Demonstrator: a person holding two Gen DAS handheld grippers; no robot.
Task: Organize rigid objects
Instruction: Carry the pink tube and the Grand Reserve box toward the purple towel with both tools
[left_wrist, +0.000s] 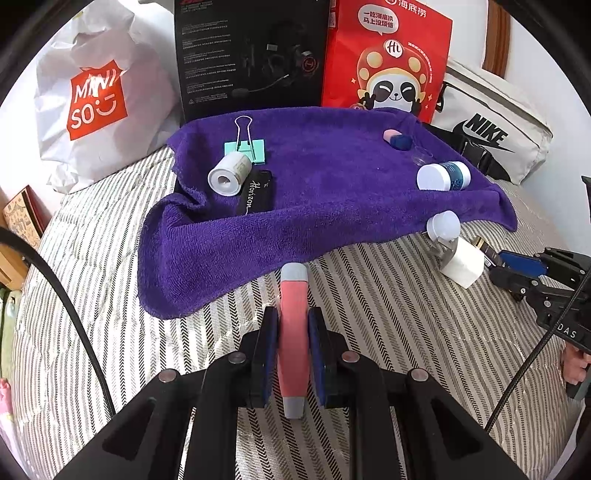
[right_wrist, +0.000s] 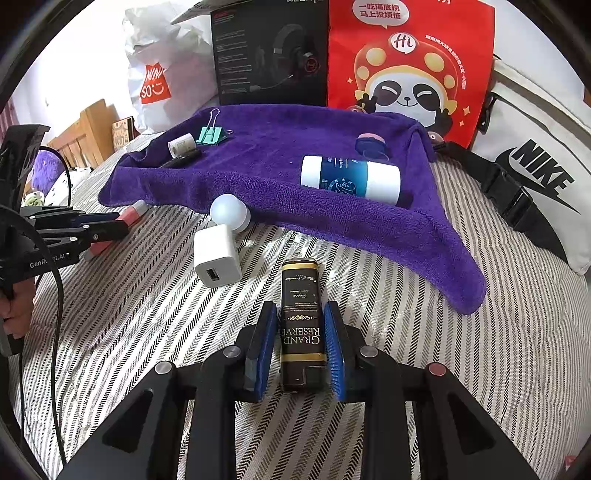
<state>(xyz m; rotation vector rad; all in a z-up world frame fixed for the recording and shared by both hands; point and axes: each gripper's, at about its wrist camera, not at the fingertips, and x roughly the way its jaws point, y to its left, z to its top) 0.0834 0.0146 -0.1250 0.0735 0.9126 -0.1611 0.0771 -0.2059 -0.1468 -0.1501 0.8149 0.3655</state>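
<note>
My left gripper (left_wrist: 293, 312) is shut on a pink bar with grey ends (left_wrist: 293, 343), just short of the purple towel (left_wrist: 332, 184). My right gripper (right_wrist: 300, 306) is shut on a black "Grand Reserve" box (right_wrist: 303, 332) over the striped bedding. On the towel lie a teal binder clip (left_wrist: 245, 149), a white roll (left_wrist: 228, 174), a black "Horizon" case (left_wrist: 255, 194), a pink-and-blue piece (left_wrist: 397, 138) and a white-and-blue jar (right_wrist: 349, 180). A white charger (right_wrist: 217, 255) and a white round-headed item (right_wrist: 228, 212) rest beside the towel's near edge.
A white Miniso bag (left_wrist: 92, 99), a black headset box (left_wrist: 251, 55) and a red panda bag (left_wrist: 388, 59) stand behind the towel. A white Nike bag (right_wrist: 535, 173) with a black strap lies to the right. Black cables trail at the left.
</note>
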